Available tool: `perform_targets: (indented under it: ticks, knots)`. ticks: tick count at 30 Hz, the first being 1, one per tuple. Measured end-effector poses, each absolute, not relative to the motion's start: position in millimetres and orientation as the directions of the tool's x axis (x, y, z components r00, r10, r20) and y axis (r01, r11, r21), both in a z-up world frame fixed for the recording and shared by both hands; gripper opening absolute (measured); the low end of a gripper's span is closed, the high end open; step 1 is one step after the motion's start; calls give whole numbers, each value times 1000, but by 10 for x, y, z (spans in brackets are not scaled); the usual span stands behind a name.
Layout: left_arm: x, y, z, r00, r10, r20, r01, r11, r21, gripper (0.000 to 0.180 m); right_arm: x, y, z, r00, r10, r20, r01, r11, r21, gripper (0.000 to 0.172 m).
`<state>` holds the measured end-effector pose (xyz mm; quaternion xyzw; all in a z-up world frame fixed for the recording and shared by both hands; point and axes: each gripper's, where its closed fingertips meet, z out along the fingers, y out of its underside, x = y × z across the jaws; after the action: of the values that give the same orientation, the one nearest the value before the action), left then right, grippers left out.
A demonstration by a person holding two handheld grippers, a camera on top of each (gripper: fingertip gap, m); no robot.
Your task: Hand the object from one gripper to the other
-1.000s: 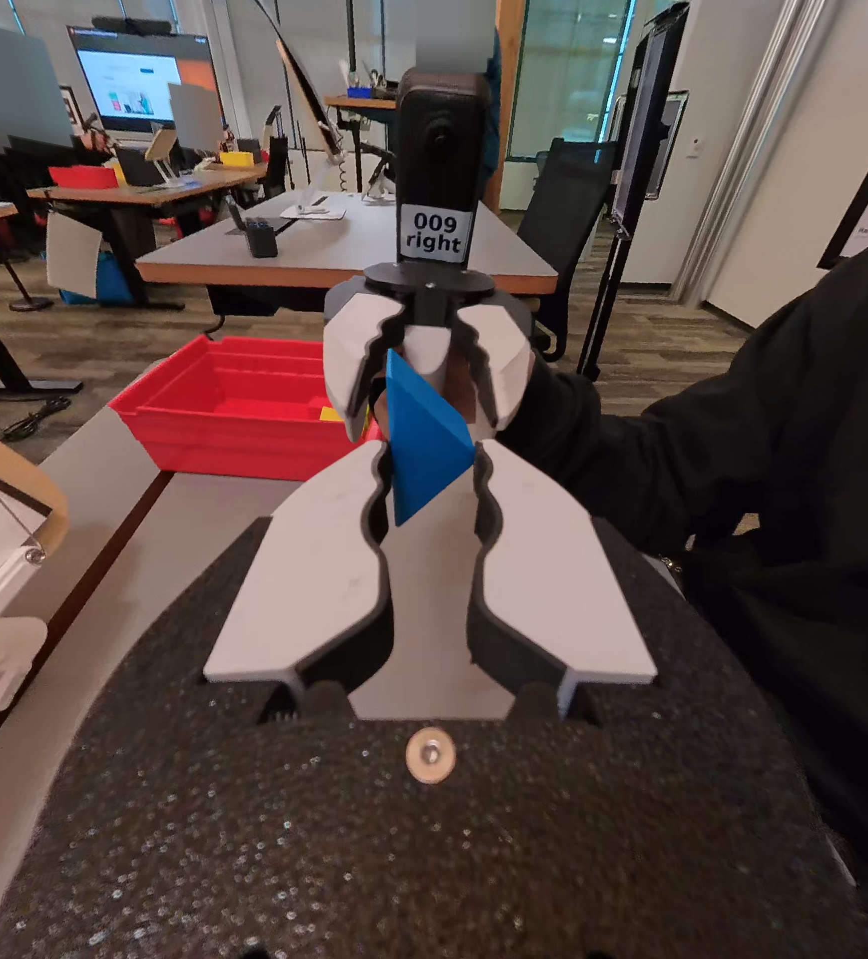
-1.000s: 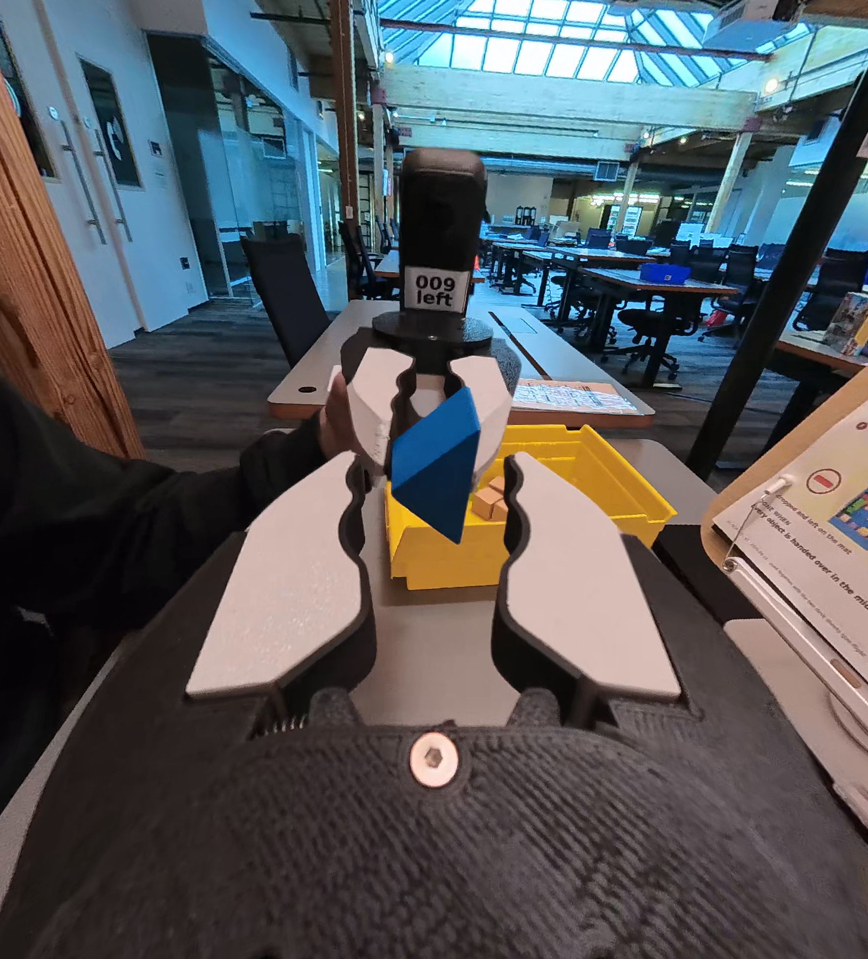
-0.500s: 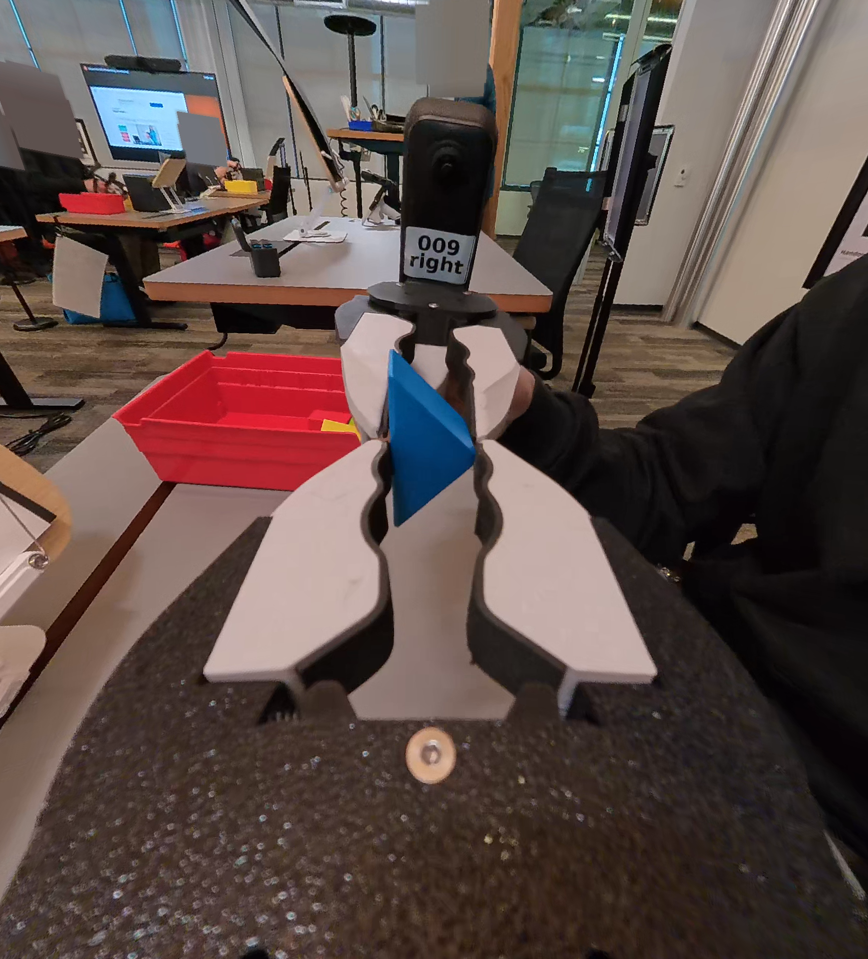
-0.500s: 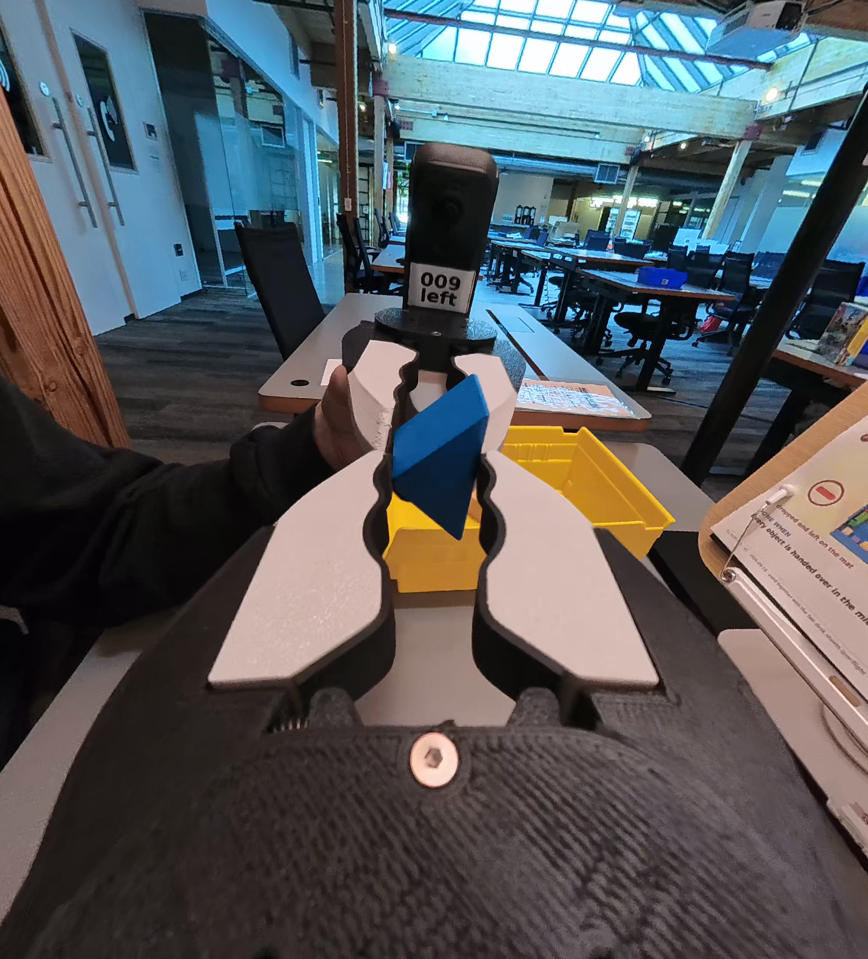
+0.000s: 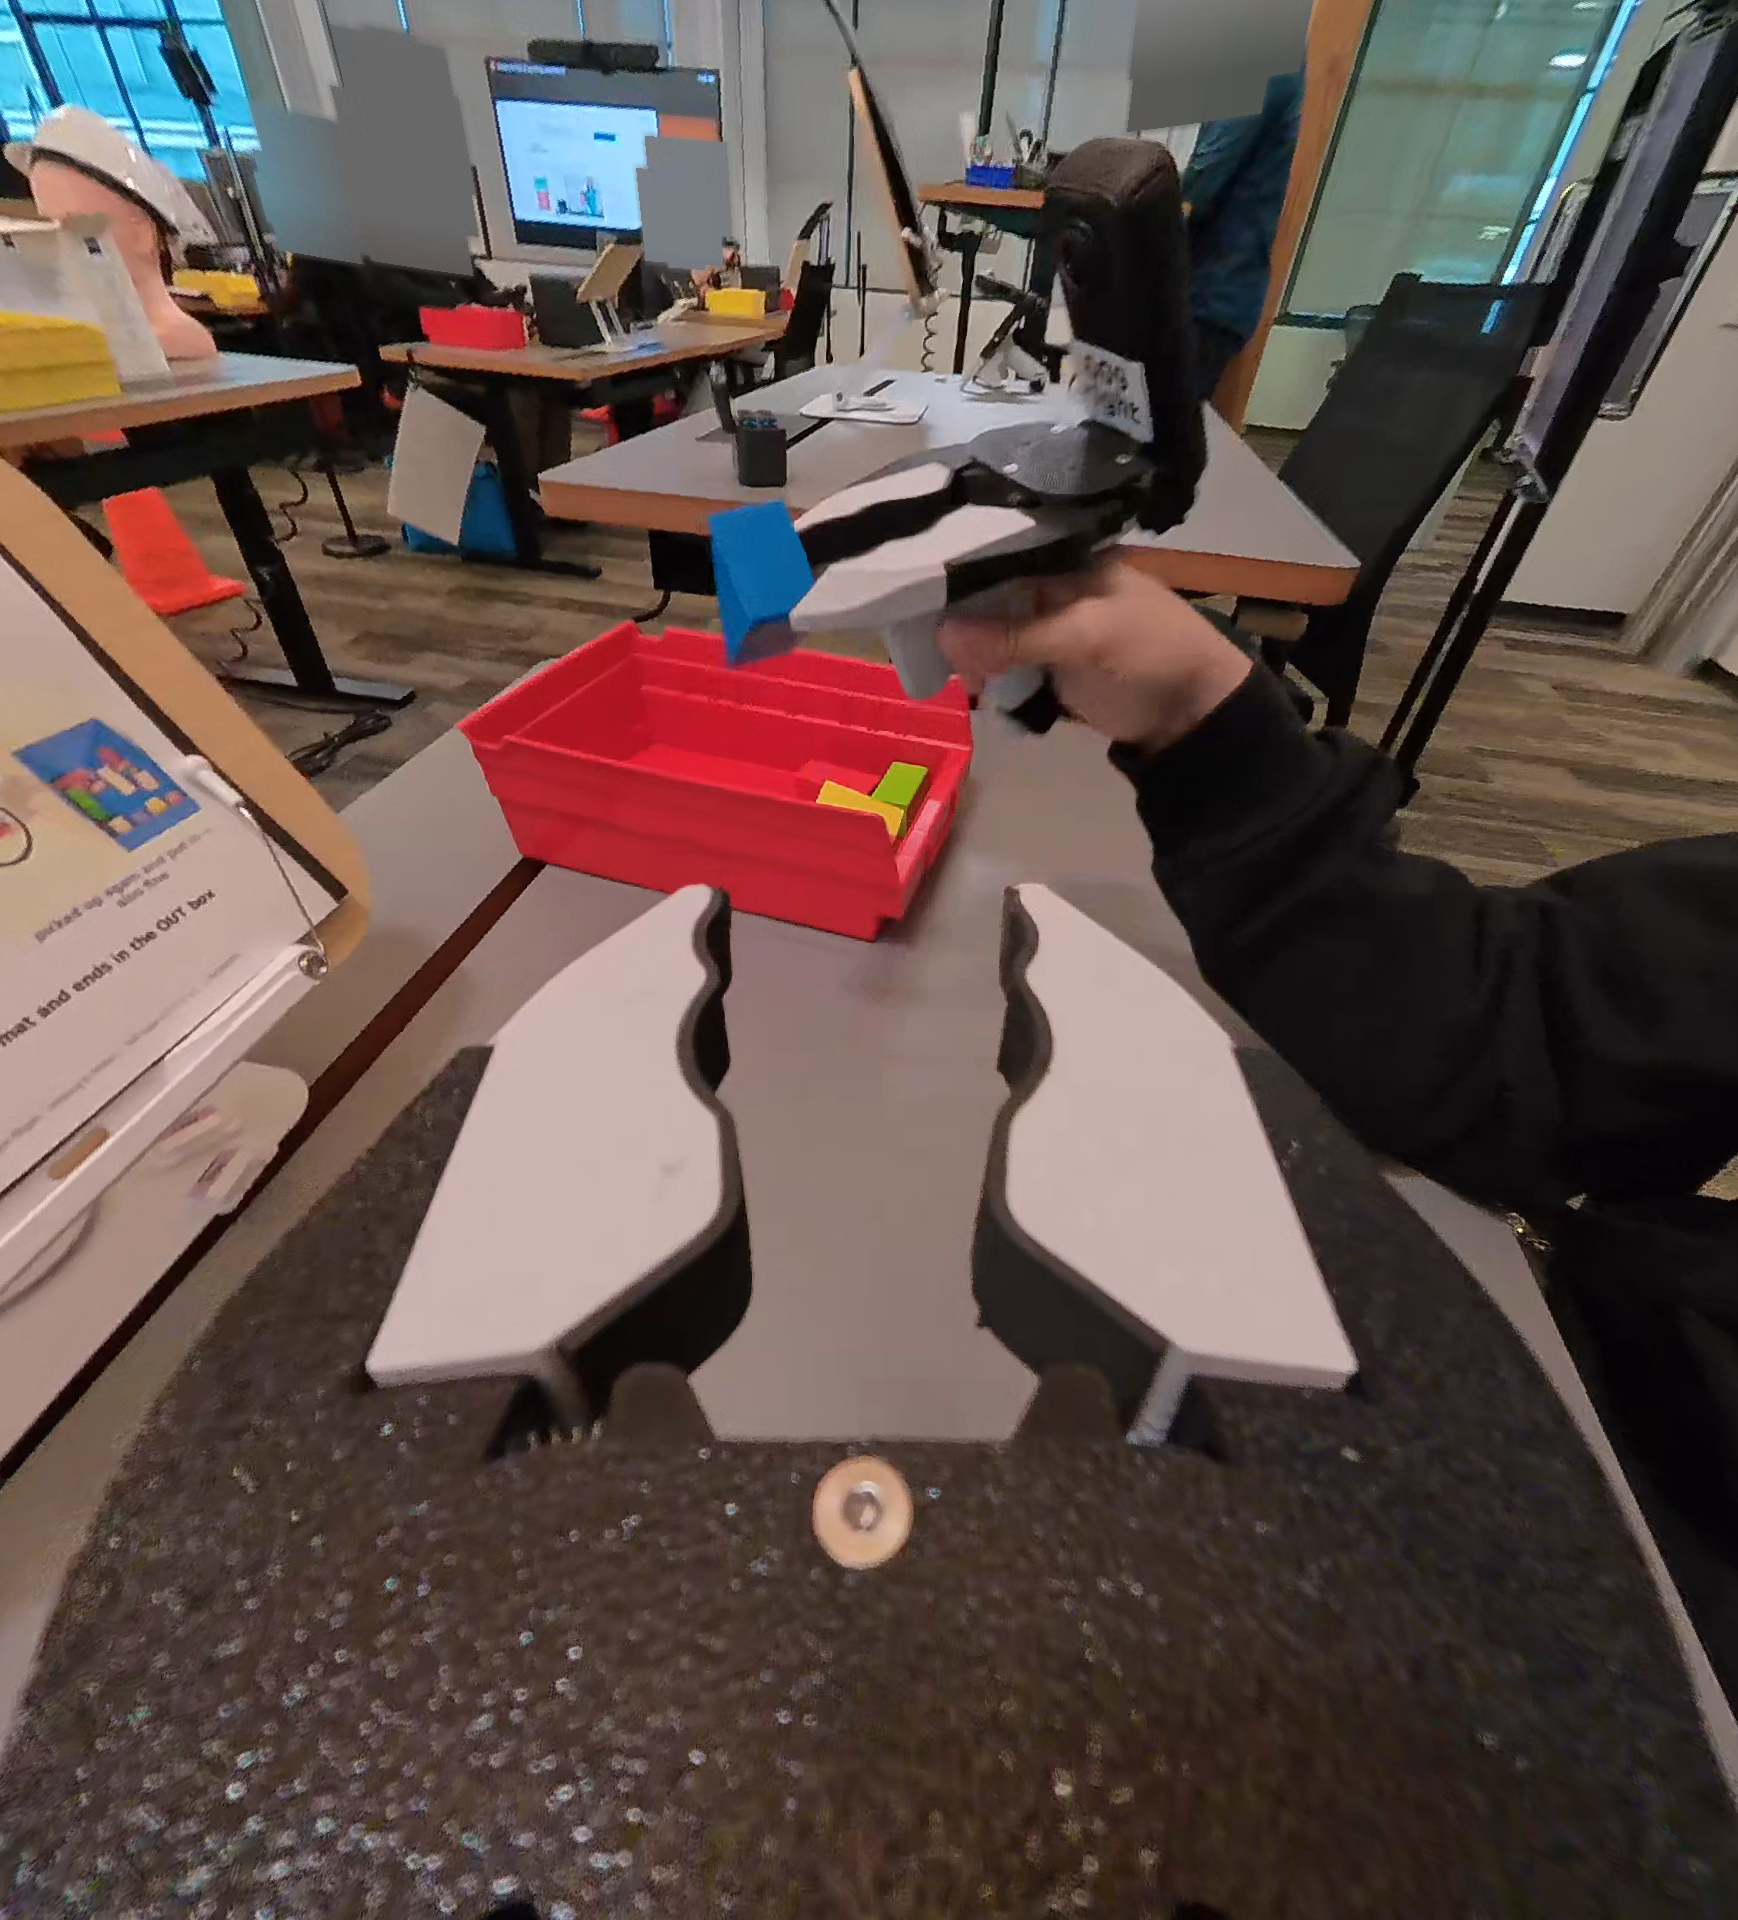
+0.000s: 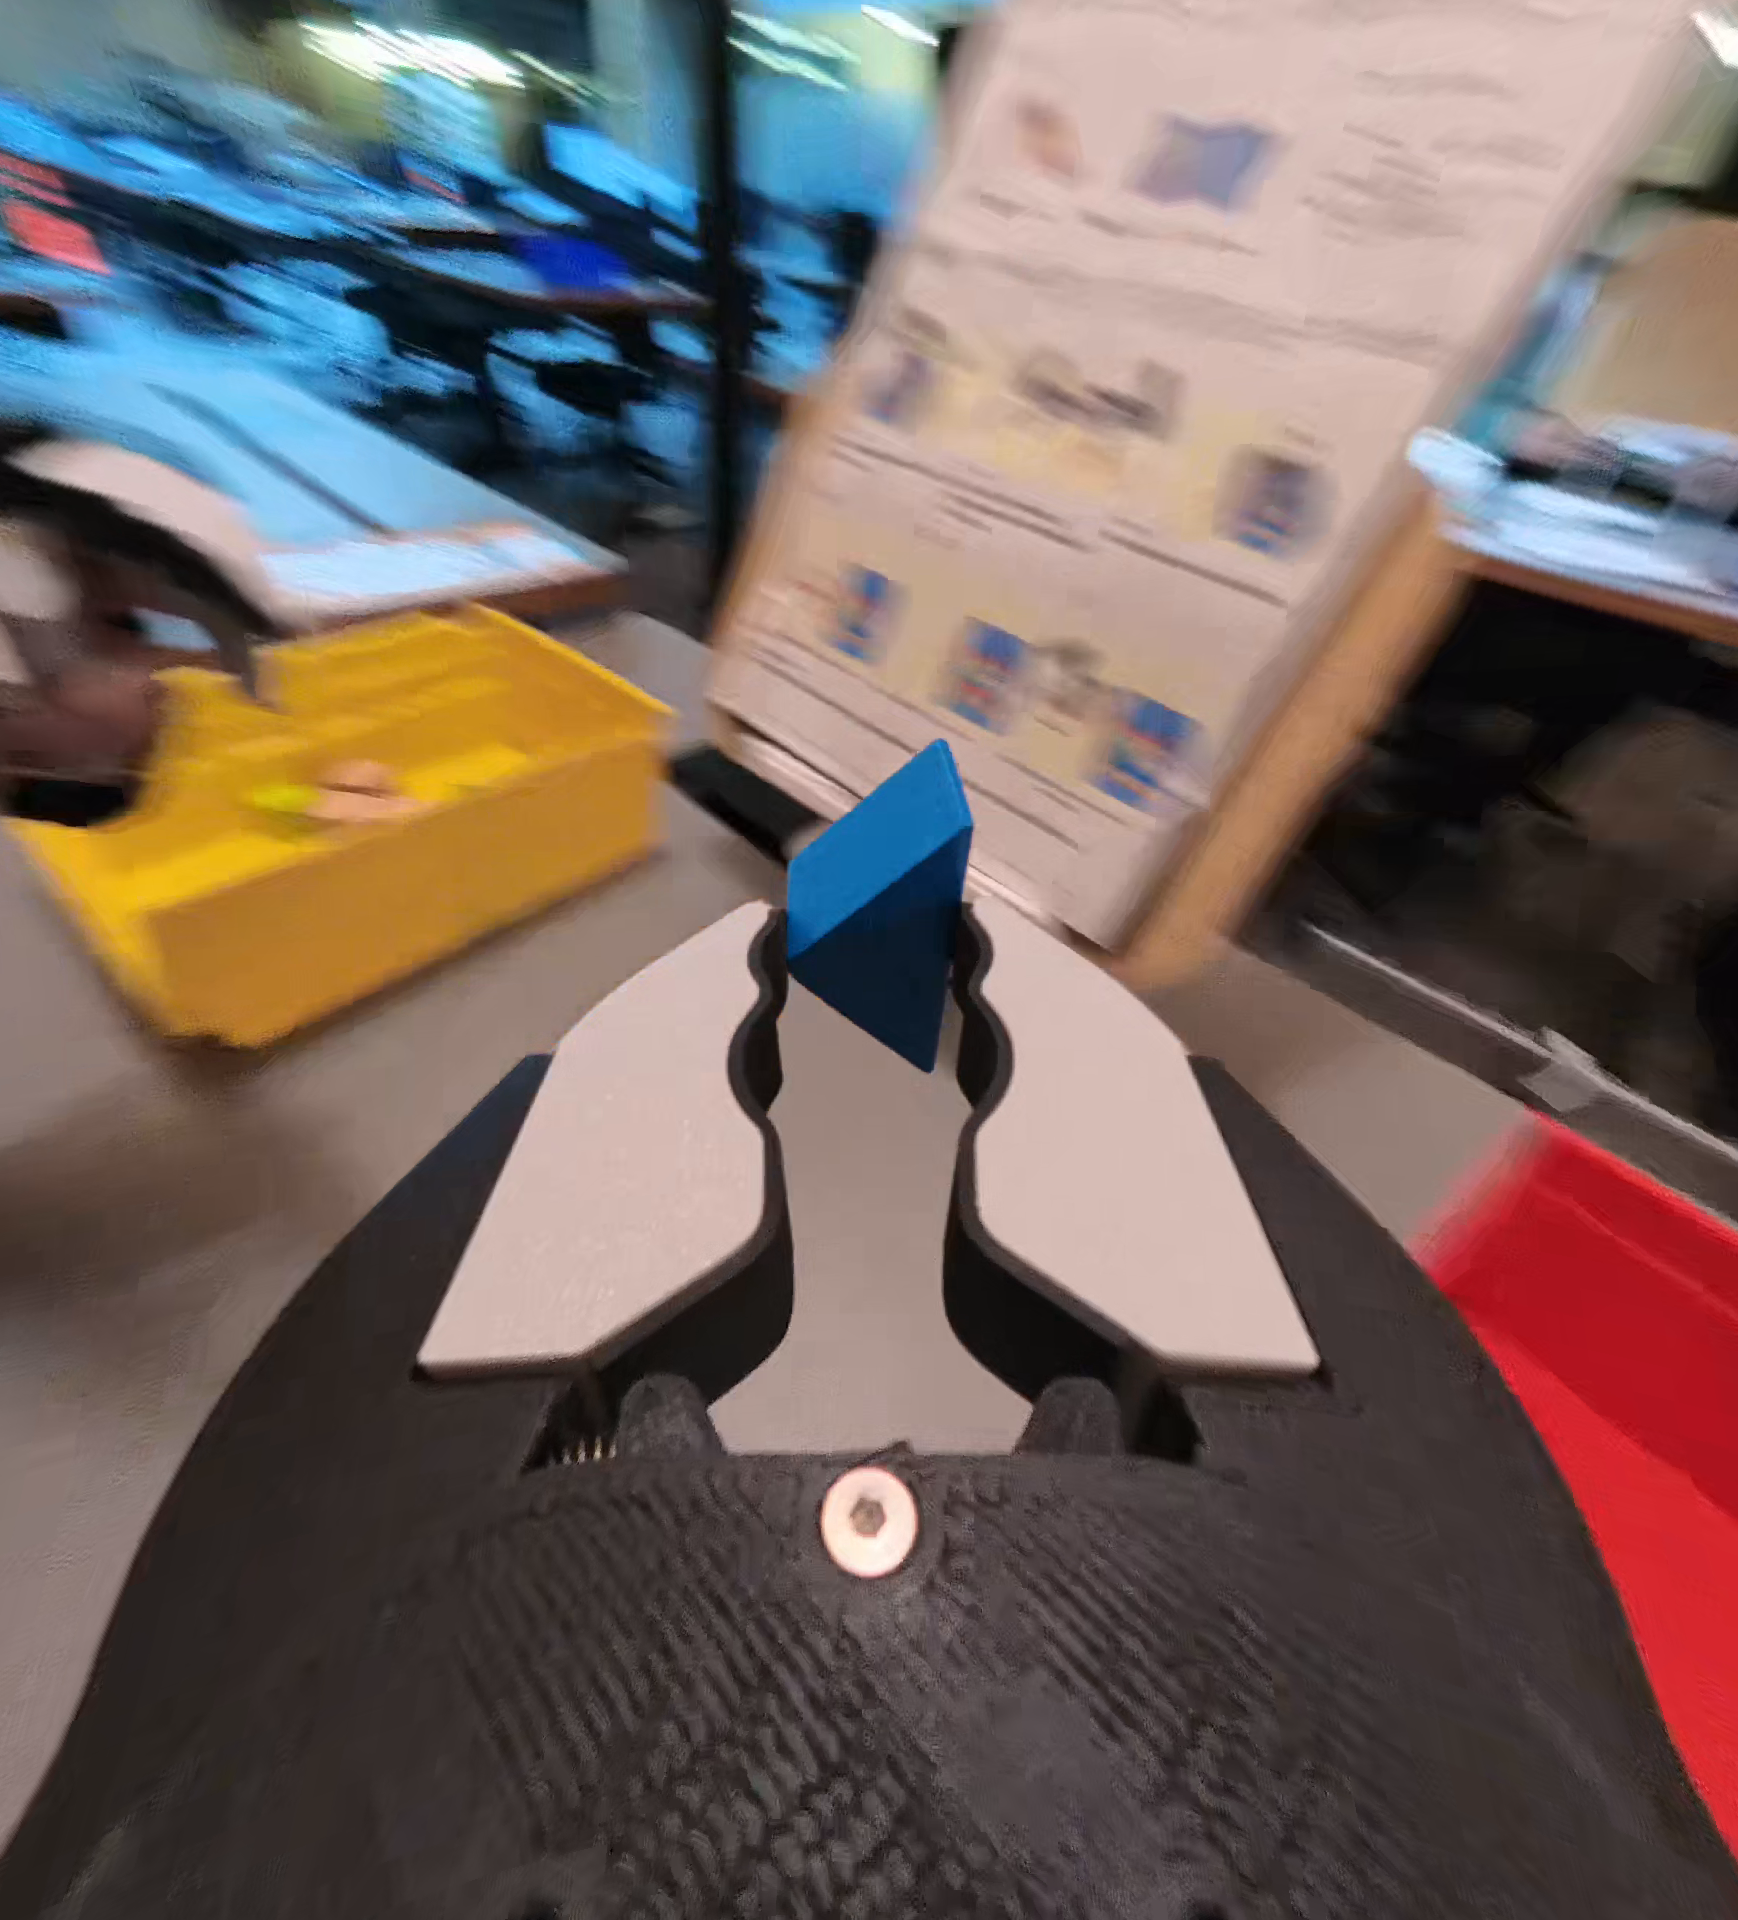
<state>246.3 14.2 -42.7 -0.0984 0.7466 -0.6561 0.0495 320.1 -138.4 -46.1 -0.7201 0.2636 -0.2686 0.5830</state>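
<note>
blue wedge block [image 6: 875, 914] sits clamped between the right gripper [image 6: 870, 935] pads, tip up. left gripper [image 5: 863, 935] stands apart and bare (red bin [image 5: 636, 821] just ahead of its fingertips, yellow bin [image 6: 377, 883] beside it).

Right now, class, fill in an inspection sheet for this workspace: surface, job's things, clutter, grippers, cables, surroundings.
Surface: grey table, bare between the bins.
Job's things: blue wedge block, held in the air above the red bin.
Clutter: red bin holding a yellow block and a green block; yellow bin with small pieces, blurred; instruction sheet on a stand.
Grippers: left gripper open and empty; right gripper closed on the blue wedge block, both pads against it.
Cables: black cable on the floor.
Surroundings: office desks, chairs, wall screen.
</note>
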Motion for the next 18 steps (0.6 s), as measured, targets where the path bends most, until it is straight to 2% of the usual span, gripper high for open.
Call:
perform_targets:
  ticks: [3, 6, 9, 15, 18]
  knots:
    - [2496, 107, -505, -972, -229, 50, -89, 161, -983, 48, 3390, -2321, -769, 448, -888, 100, -247, -231, -941, 31]
    - [2491, 56, -556, -974, -223, 46, -89, 187, -978, 48, 3400, -2892, -1198, 313, -950, 13, -437, -157, -886, 31]
    - [2496, 13, -608, -974, -218, 55, -100, 203, -974, 47, 3350, -3230, -1689, 217, -976, -21, -627, -122, -769, 31]
    - [2488, -35, -700, -977, -199, 74, -121, 233, -965, 46, 3310, -3252, -2154, 199, -975, -98, -768, -93, -633, 31]
    - [2494, -40, -724, -977, -198, 82, -129, 239, -962, 46, 3298, -3291, -2216, 176, -981, -81, -791, -92, -605, 32]
